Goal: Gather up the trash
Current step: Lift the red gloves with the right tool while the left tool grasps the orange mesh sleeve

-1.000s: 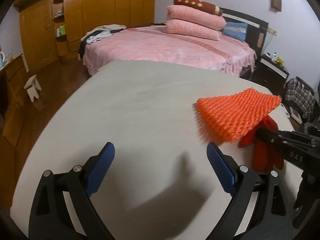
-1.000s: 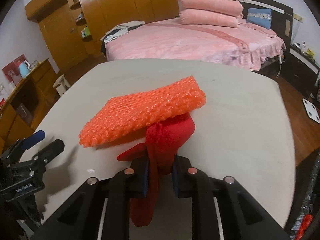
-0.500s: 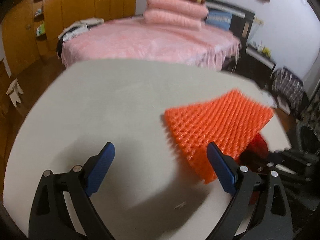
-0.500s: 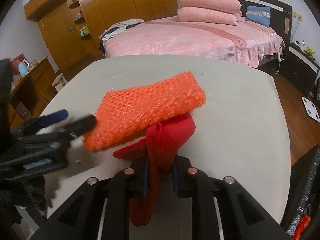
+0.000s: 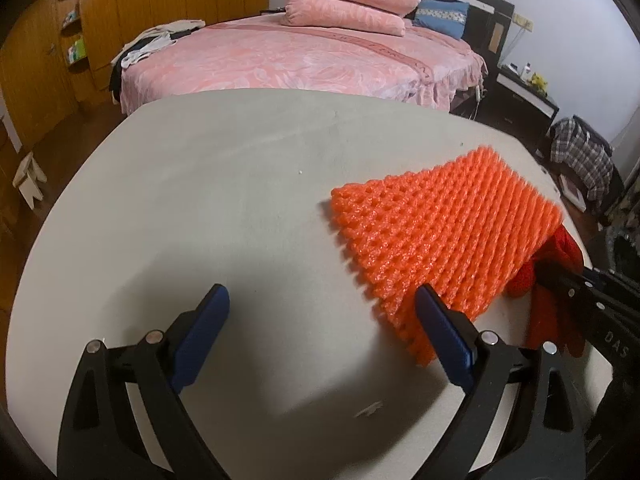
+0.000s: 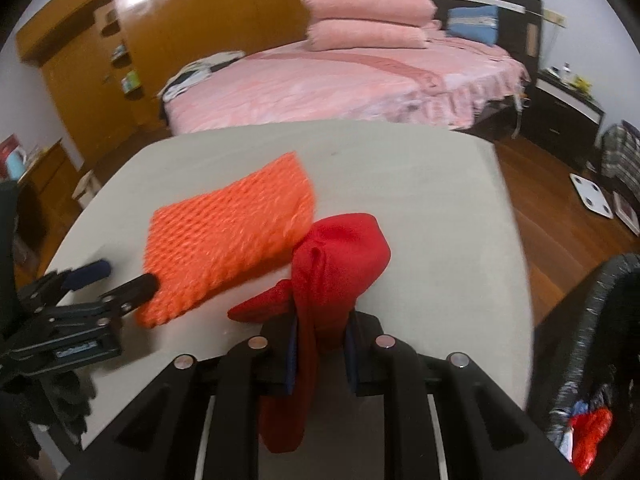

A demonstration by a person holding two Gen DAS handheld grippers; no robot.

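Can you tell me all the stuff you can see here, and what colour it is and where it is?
foam net: 1, orange, on the table, its near corner at the left gripper's right finger
red cloth: 1, red, pinched in the right gripper, partly under the foam net
table: 1, pale grey, in front of the bed
trash bin: 1, black bag liner, at the table's right side, with red scraps inside
bed: 1, pink cover, behind the table
pillows: 2 pink with a brown dotted bolster on top, at the bed's head
wardrobe: 1, brown wood, left of the bed
left gripper: 1, black with blue pads, open, low over the table
right gripper: 1, black, shut on the red cloth
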